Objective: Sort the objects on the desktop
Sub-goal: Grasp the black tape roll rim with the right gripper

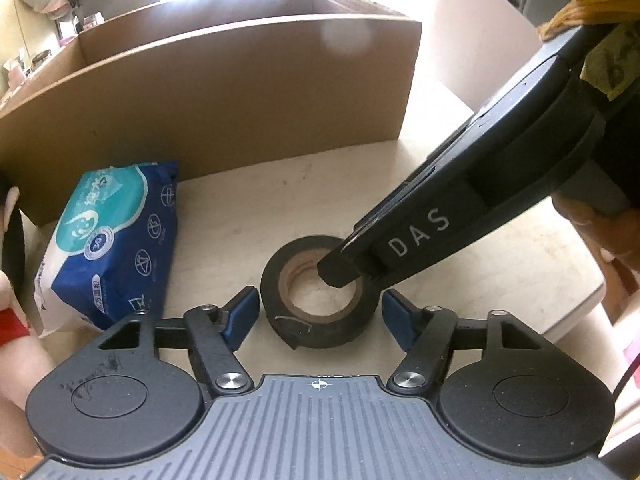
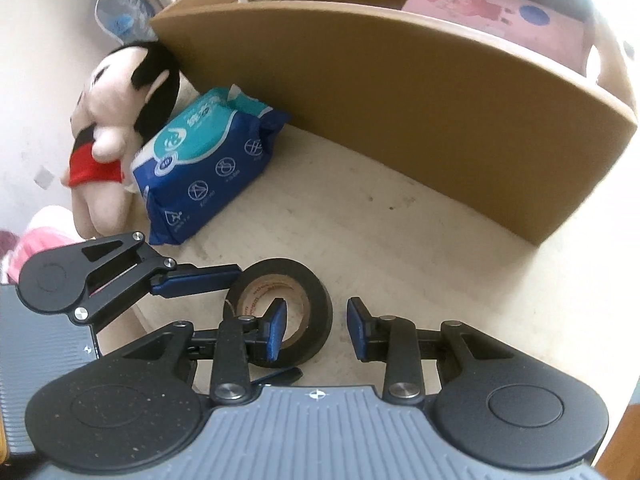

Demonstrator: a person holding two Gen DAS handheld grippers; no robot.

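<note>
A black tape roll [image 1: 318,308] [image 2: 316,300] lies flat on the pale table. My left gripper [image 1: 318,314] is open, with one finger on each side of the roll, not touching it. My right gripper [image 2: 317,330] is open and straddles the roll's right wall: its left finger [image 2: 276,328] sits inside the roll's hole and its right finger [image 2: 360,328] stands outside. In the left wrist view the right gripper's finger [image 1: 340,270] reaches down into the hole.
A brown cardboard box [image 1: 224,92] [image 2: 440,112] stands behind the tape with a pink box [image 2: 500,12] inside. A blue wet-wipes pack [image 1: 112,244] [image 2: 208,160] lies to the left beside a plush doll [image 2: 116,120]. The table edge [image 1: 592,304] is to the right.
</note>
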